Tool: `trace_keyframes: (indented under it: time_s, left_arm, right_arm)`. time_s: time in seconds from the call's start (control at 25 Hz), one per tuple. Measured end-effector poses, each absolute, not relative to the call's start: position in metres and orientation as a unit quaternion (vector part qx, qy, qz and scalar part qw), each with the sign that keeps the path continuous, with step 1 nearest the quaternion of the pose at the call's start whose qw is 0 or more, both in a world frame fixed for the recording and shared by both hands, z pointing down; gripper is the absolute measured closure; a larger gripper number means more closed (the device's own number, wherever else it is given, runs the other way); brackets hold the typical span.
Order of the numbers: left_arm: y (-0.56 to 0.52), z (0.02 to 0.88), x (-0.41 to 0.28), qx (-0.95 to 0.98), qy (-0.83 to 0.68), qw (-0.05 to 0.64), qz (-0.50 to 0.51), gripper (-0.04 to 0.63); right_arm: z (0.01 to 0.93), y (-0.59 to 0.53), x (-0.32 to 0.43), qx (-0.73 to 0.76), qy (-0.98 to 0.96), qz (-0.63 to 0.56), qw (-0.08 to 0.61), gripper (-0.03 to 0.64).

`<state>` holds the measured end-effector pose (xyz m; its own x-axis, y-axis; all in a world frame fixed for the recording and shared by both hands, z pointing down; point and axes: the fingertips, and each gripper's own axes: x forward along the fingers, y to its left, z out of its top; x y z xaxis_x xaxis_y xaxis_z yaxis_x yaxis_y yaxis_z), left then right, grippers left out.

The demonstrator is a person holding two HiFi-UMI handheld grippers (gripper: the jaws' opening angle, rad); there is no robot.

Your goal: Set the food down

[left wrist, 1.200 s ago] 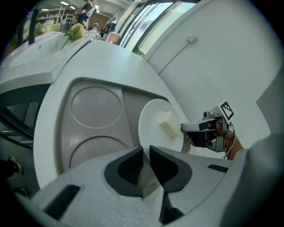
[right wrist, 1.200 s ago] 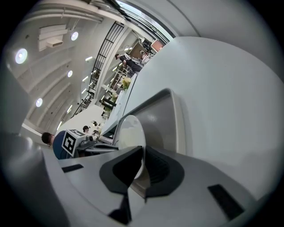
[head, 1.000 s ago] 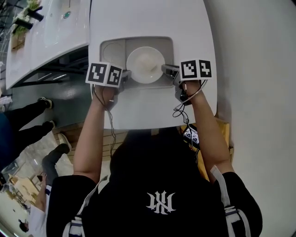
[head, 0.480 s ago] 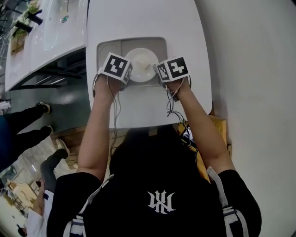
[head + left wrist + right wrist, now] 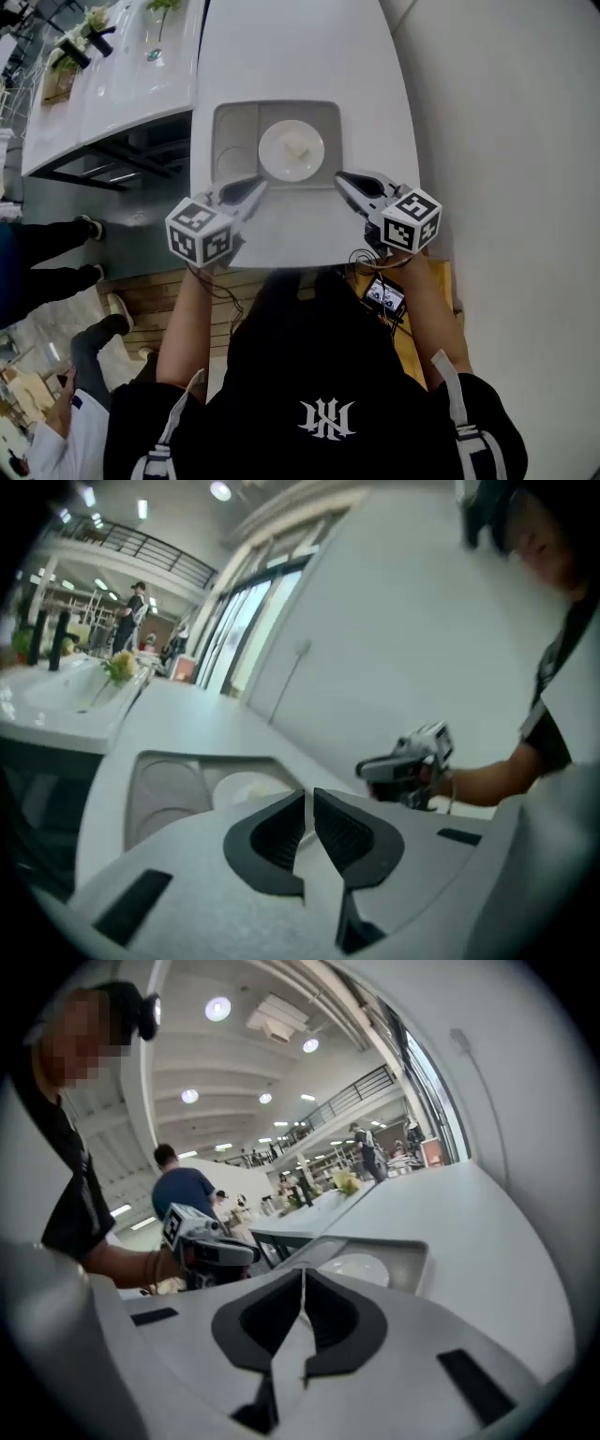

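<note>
The food (image 5: 296,148) sits in the tray (image 5: 228,127) by the near edge of the table (image 5: 291,47), so that job looks done; the left gripper (image 5: 259,185) and right gripper (image 5: 341,178) are closing, almost shut, on nothing, and should just move away

Left gripper (image 5: 309,803), jaws closing on nothing (slim gap), tray (image 5: 187,757) and plate (image 5: 246,787) beyond.

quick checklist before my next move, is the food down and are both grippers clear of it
1. Round white plate inside the grey compartment tray: ok
2. Tray flat on the white table: ok
3. Left gripper clear of the plate, fingers closing on nothing: ok
4. Right gripper clear of the plate, fingers closing on nothing: ok
5. Pale food intact on the plate: cannot tell
</note>
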<state>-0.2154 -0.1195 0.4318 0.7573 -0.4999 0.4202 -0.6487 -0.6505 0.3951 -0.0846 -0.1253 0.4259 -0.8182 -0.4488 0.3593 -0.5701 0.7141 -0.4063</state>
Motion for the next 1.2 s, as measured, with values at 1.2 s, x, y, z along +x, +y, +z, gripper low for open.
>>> trace_keyframes:
  time_s: [1.2]
  left_arm:
    - [0.113,0.39,-0.048,0.926,-0.31,0.215,0.01,0.589]
  right_arm:
    - [0.37,0.097,0.005,0.039,-0.958,0.275,-0.071,0.614]
